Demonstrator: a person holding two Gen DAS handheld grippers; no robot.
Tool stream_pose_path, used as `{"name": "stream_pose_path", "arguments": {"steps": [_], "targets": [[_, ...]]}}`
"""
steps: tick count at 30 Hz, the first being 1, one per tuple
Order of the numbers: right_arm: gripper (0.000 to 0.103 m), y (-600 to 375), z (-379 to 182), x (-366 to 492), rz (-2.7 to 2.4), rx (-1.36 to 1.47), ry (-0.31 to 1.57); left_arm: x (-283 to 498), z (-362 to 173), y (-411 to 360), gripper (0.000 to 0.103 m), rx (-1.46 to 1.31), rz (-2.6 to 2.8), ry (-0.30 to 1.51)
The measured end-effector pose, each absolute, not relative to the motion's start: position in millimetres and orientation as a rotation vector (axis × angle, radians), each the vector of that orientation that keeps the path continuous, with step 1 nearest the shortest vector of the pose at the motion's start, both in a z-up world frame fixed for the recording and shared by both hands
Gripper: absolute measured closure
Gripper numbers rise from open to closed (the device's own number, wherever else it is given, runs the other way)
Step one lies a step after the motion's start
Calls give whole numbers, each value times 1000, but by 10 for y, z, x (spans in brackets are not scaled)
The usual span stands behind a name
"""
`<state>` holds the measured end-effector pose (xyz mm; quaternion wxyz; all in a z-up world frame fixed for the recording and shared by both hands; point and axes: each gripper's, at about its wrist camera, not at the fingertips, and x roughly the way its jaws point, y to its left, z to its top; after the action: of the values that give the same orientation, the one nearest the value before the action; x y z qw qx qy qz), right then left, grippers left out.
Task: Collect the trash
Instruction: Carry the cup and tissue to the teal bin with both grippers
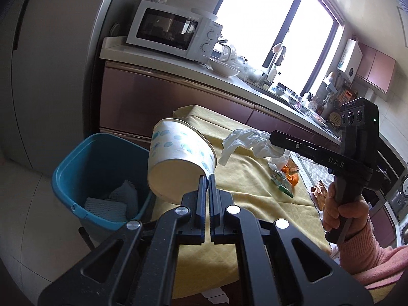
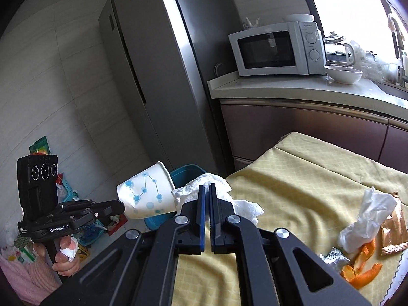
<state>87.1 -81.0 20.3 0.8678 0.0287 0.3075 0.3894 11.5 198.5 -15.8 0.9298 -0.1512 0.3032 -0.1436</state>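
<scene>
- The white paper cup printed with blue dots and lines (image 1: 178,153) hangs tipped on its side, pinched by its rim in the left gripper (image 1: 207,178), whose jaws are squeezed nearly together on the thin wall. It sits beside the table edge, close to the bin but, by my reading, not yet squarely over its mouth.
- The crumpled white tissue (image 2: 204,186) is clamped in the right gripper (image 2: 207,187), jaws likewise pressed tight; loose folds spill out either side of the tips, above the near corner of the table.
- The blue plastic bin (image 1: 102,176) stands on the floor just off the table's corner, already holding some white foam netting (image 1: 112,201).
- To do this step well, I judge that both loads should be carried fully over the bin's opening before either grip is let go: the cup is light and may roll off the rim, and the tissue may drift or cling to the pads.
- Releasing one at a time, low over the mouth, looks safest.
- On the yellow checked tablecloth (image 2: 293,178) more trash waits: another crumpled white tissue (image 2: 367,219), orange peel (image 2: 362,267), a small crinkled wrapper (image 2: 334,255) and a copper-coloured foil sachet (image 2: 394,229), grouped near the far edge.
</scene>
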Motion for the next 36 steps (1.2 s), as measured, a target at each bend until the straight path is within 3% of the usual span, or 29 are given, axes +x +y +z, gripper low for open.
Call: {"name": "stream_pose_path", "arguments": {"steps": [15,36], "targets": [[101,8,49,1020,904,-45,714,291,-516,2664,101,-380,-136,683],[100,734,-444,1374,891,-127,890,790,-1075,2998,101,-441,-41,803]]}}
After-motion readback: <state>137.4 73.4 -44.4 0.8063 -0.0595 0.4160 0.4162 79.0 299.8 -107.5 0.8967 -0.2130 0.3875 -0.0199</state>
